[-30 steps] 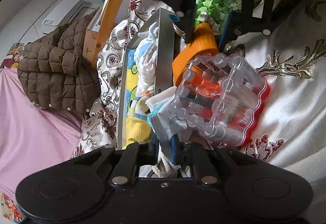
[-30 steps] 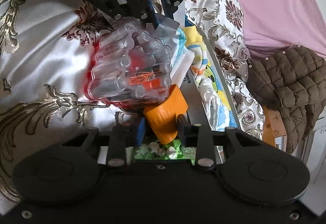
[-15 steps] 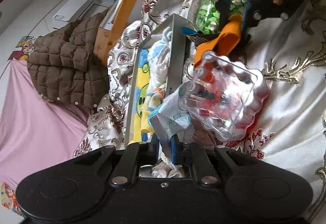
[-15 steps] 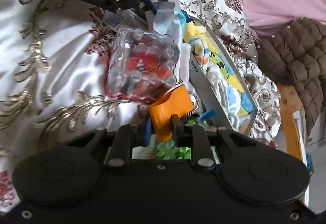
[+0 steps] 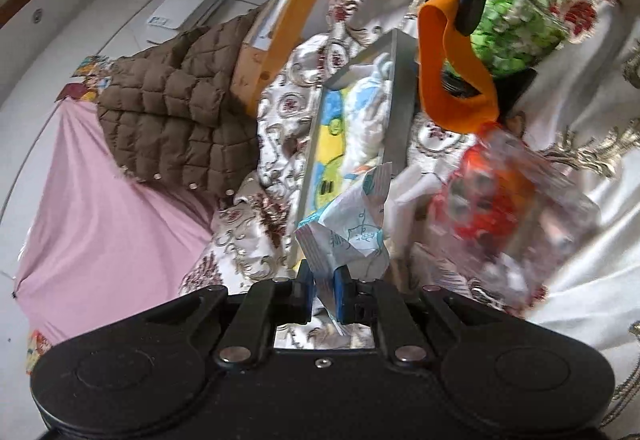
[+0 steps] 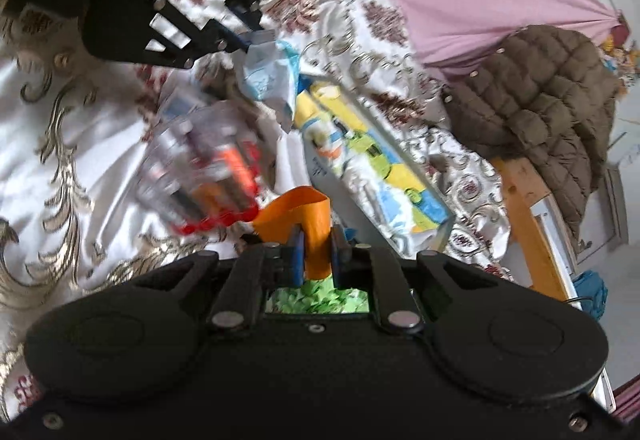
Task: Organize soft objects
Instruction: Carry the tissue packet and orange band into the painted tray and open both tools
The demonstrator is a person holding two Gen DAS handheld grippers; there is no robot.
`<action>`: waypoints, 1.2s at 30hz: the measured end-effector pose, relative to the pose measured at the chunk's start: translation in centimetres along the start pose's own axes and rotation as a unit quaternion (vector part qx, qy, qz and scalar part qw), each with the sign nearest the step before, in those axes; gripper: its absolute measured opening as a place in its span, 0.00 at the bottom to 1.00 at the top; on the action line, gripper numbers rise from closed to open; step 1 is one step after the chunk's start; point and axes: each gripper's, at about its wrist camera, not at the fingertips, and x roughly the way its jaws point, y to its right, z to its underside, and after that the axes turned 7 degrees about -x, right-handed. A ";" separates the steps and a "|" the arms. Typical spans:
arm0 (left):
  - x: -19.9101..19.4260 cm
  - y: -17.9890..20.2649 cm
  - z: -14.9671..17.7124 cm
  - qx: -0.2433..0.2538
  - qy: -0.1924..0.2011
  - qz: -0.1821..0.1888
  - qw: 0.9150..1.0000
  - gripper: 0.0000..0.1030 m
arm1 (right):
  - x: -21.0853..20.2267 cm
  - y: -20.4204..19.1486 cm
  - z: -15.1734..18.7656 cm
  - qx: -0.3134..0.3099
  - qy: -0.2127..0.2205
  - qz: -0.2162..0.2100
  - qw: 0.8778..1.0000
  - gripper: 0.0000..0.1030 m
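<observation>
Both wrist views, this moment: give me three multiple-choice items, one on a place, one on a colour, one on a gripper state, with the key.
1. Where does the brown quilted jacket lie?
A. inside the grey tray
B. partly on the pink sheet, beside the wooden frame
C. under the clear plastic case

2. What colour is the band in the right gripper?
A. orange
B. blue
C. black

3. How is the left gripper?
A. wide open, empty
B. out of view
C. shut on the crumpled white packet

Key: 1 B, the jacket drapes over the sheet's edge; 2 A, orange shows between the closing blue pads; 3 C, the pads pinch the packet's lower edge.
</observation>
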 end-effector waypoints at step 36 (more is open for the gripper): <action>12.0 -9.2 -0.4 -0.451 -0.040 0.031 0.891 0.10 | 15.4 11.8 -0.8 0.254 0.067 0.033 0.964 0.06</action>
